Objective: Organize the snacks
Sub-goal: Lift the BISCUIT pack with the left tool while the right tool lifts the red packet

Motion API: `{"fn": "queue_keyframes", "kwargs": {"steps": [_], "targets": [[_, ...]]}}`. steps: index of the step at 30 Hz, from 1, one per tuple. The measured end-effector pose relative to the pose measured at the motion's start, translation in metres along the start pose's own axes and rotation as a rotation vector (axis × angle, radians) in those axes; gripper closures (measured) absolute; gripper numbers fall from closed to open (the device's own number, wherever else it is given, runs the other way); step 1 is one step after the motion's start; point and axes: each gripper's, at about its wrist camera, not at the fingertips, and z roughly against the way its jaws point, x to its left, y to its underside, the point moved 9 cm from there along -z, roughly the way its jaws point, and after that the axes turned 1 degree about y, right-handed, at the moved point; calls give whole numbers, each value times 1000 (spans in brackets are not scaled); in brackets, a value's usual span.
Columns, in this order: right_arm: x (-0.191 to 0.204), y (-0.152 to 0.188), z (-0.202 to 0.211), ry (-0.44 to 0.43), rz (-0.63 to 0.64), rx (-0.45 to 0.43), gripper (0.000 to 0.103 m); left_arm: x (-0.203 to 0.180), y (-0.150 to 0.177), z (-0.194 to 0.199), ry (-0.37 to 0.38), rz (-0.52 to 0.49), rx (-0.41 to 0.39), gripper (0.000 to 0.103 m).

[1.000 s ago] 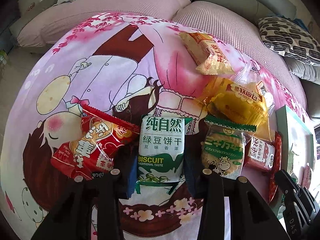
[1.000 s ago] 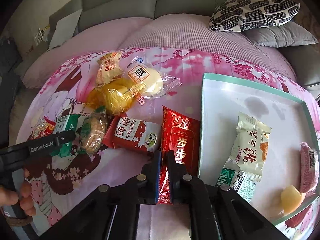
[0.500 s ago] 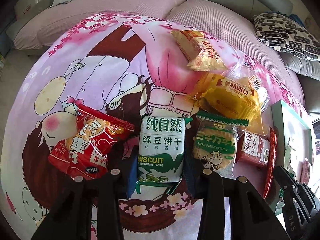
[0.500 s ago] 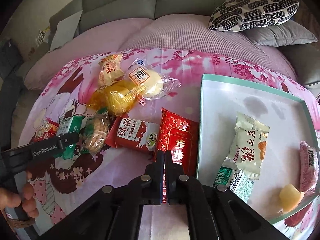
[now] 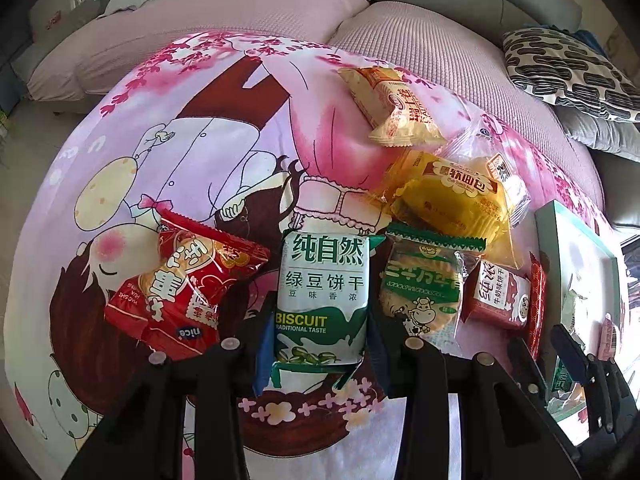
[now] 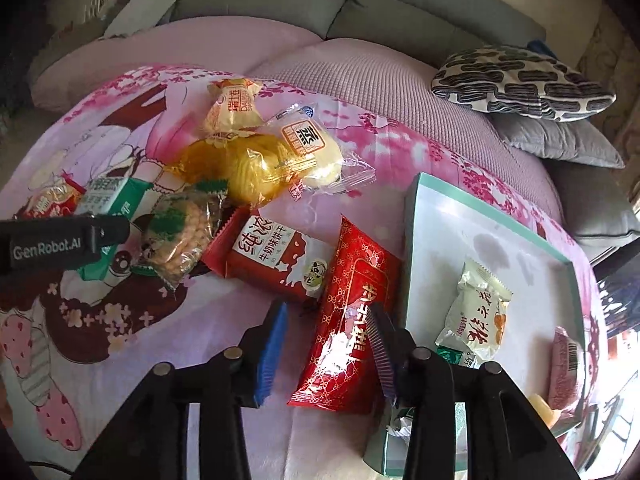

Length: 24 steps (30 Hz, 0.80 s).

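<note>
Left gripper: we pinch the glossy green-and-white biscuit packet.
Right gripper: our jaws have just been opening, loose around the crinkly red foil packet.

Green-and-white biscuit packet: "BISCUIT", "TRADITIONAL TASTE", "纯自然", "绿豆饼干". Red crinkled packet, at its 9 o'clock: "nice". Left gripper body: "GenRobot.AI"

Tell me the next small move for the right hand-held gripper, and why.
Probably close the right hand-held gripper on the red gold-patterned packet. Its jaws have just been opening and now straddle the packet, not pressing it. The packet lies on the cloth just outside the teal tray, where other snacks already sit.
</note>
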Motion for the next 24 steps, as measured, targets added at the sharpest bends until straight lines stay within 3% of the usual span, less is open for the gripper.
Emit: {"fn": "queue_keyframes", "kwargs": {"steps": [7,12,14,18,24], "targets": [[-1,7,-16,197,119,25,59,4,1,1,-3,14,3,61],[-7,7,-10,265,155,19,72,5,0,3,-4,15,-9,61],[-11,7,-6,295,163,13,73,4,-1,3,-3,15,-10,61],[-23,9,-8,284,125,38,75,5,0,2,-4,15,-8,61],[-30,13,-16,182,38,60,86,5,1,-4,-2,18,4,61]]}}
